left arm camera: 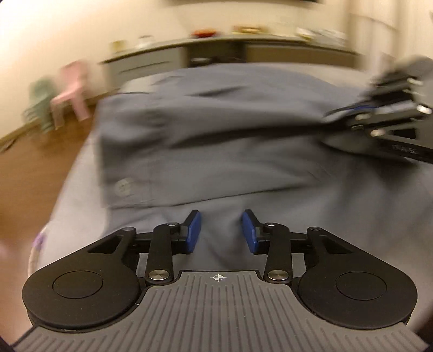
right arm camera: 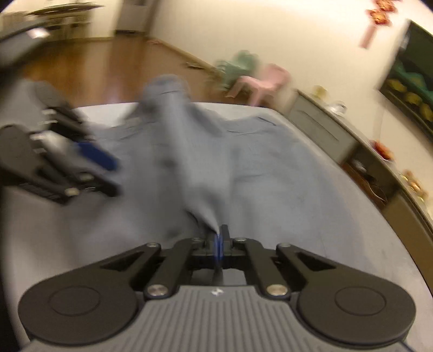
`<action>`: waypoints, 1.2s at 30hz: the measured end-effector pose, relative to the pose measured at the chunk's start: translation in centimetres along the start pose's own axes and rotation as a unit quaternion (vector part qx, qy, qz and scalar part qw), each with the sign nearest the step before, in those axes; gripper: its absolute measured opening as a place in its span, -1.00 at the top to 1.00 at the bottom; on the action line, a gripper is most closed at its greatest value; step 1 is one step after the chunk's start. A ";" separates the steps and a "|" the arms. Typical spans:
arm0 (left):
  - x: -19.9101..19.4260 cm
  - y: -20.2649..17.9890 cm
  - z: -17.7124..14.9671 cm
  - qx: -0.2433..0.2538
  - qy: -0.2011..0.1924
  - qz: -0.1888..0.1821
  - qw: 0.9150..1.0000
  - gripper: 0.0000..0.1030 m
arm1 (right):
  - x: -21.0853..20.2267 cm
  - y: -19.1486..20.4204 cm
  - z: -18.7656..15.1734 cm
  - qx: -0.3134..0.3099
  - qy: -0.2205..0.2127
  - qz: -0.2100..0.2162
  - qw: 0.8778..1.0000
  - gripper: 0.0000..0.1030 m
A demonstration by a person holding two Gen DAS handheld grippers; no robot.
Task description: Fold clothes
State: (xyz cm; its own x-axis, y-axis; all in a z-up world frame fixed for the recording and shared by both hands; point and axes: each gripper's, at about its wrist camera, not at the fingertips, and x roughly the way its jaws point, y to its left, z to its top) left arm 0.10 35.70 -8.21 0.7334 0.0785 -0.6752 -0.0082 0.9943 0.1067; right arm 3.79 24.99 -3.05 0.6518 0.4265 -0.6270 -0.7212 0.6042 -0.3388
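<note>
**Around the room: chairs, cabinet, floor and wall**

A pink plastic chair (left arm camera: 71, 89) stands on the brown wooden floor (left arm camera: 40, 162) at the left of the left wrist view, with a pale green chair (left arm camera: 40, 105) just beside it, further left. Both are blurred. In the right wrist view the same pair sits in the upper middle, the pink one to the right of the green. A long grey cabinet (left arm camera: 151, 63) runs along the cream wall (left arm camera: 67, 27) across the top of the frame, its top crowded with small items too blurred to tell. A red hanging ornament (right arm camera: 376, 19) shows on the wall at upper right, and a dark framed picture (right arm camera: 408, 89) hangs below and right of it.
</note>
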 end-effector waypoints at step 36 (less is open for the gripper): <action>-4.1 7.9 -3.6 -0.159 -0.036 -0.113 0.980 0.24 | 3.1 2.7 5.7 0.071 0.027 0.129 0.989 0.62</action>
State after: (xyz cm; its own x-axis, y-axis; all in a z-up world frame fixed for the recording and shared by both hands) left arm -5.38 43.49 -7.25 0.7869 -0.1396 -0.6011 -0.0434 0.9591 -0.2796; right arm 5.18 31.76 -1.88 0.4345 0.5445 -0.7175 -0.8195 0.5696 -0.0641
